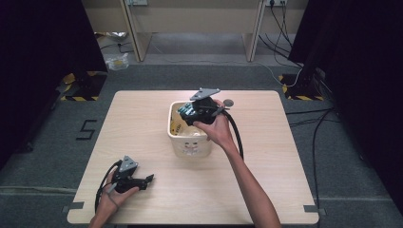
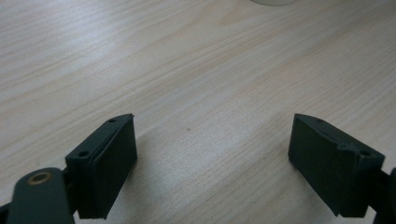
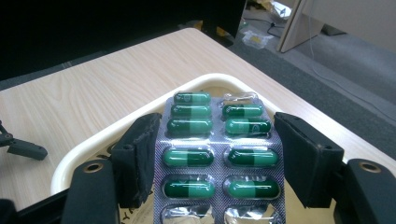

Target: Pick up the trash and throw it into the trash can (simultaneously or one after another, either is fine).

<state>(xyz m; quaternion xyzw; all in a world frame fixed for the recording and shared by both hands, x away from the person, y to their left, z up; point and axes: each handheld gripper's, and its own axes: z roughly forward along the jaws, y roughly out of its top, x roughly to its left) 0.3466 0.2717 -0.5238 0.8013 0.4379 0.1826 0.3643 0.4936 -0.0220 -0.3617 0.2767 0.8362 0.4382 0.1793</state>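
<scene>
Claws number two: the left claw (image 1: 148, 179), near the table's (image 2: 196, 70) front edge, gapes wide and empty. Farther off, the right claw (image 3: 217, 158) grips one blister pack (image 3: 217, 144), nine green capsules visible, above one cream bin (image 1: 189, 142).

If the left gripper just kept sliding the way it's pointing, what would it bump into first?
Probably nothing soon: ahead of the open left gripper lies bare table. A pale rim at the top edge of its own view may be the white basket; depth is unclear.
</scene>
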